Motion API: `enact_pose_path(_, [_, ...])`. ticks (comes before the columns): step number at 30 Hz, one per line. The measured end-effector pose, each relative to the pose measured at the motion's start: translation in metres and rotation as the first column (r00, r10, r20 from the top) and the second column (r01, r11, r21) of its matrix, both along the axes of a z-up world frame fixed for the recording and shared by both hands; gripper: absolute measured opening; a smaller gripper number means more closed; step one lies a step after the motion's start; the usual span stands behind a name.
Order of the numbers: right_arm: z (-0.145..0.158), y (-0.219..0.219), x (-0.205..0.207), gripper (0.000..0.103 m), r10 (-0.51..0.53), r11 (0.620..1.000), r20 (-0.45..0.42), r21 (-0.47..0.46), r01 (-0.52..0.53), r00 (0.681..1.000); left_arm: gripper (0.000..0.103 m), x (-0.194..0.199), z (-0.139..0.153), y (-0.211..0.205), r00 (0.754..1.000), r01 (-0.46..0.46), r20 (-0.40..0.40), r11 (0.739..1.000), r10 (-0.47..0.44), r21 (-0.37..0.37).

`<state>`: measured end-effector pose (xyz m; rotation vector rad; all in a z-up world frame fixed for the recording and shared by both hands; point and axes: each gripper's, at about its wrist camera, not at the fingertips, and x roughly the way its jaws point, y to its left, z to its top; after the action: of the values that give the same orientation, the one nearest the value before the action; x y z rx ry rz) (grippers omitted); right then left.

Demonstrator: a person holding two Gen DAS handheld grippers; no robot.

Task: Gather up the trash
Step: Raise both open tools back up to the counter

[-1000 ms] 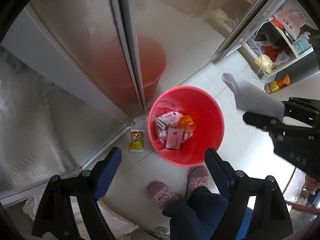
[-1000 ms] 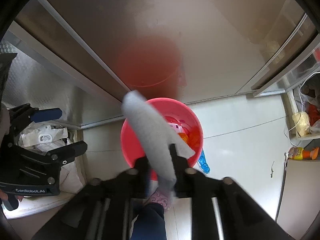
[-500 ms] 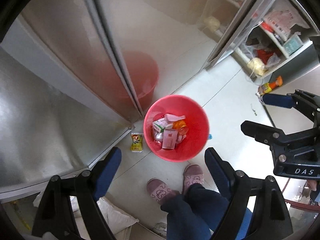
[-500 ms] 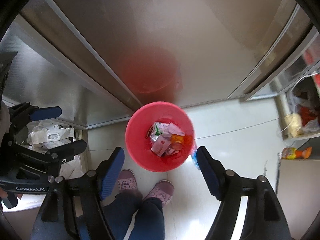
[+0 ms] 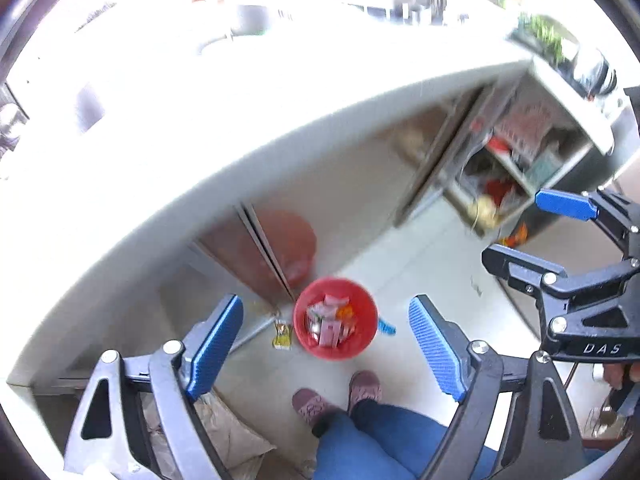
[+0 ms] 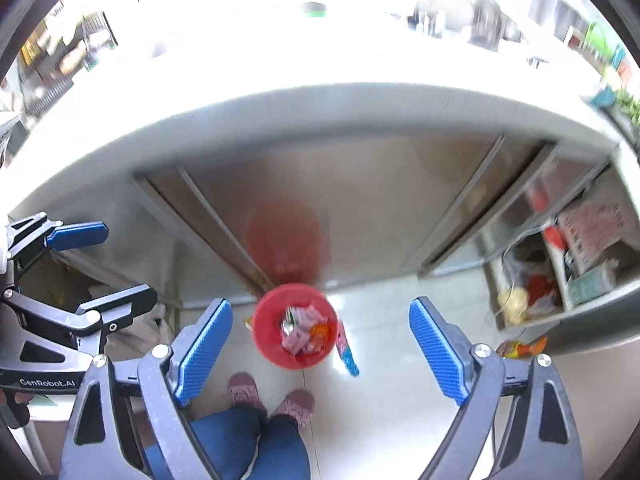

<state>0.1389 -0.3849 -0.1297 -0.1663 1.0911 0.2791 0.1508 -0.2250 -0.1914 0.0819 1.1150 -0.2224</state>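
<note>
A red trash bucket (image 5: 362,344) holding several wrappers stands on the floor far below, in front of the steel cabinet; it also shows in the right wrist view (image 6: 267,344). My left gripper (image 5: 326,344) is open and empty, high above the bucket. My right gripper (image 6: 320,344) is open and empty too, also high above it; it shows at the right of the left wrist view (image 5: 532,232). A yellow packet (image 5: 282,334) lies on the floor left of the bucket and a blue wrapper (image 6: 347,354) lies right of it.
A bright white countertop (image 5: 240,100) with blurred kitchenware spans the top of both views. Steel cabinet doors (image 6: 360,208) stand below it. An open shelf (image 6: 580,264) with bags and boxes is at right. The person's feet (image 5: 336,396) stand by the bucket.
The right gripper opened and let go of the grey-white piece, which is gone from view. Both grippers have risen far above the bucket, so the countertop now shows.
</note>
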Motion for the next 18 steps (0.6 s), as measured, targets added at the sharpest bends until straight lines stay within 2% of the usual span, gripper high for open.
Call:
enact_pose_path(3, [0.039,0.008,0.001,0.093,0.017,1.0,0.063,0.025,-0.018,0.998,0.084,-0.001,0.041,0.006,0.996,-0.025,0.081,0.999,0.023,0.023])
enact_pose_path(7, [0.078,0.025,0.009,0.094,0.065,0.997,0.15,0.036,-0.071,0.987,0.084,-0.002,0.08,0.022,0.984,-0.103,0.15,0.994,0.098,0.025])
enact_pose_path(11, [0.101,0.047,0.017,0.097,0.129,0.989,0.208,0.038,-0.14,0.97,0.084,-0.002,0.109,0.049,0.971,-0.17,0.176,0.985,0.164,0.021])
enact_pose_path(18, [0.128,0.105,0.033,0.102,0.238,0.965,0.245,0.053,-0.259,0.94,0.084,-0.004,0.145,0.111,0.933,-0.296,0.231,0.953,0.275,0.059])
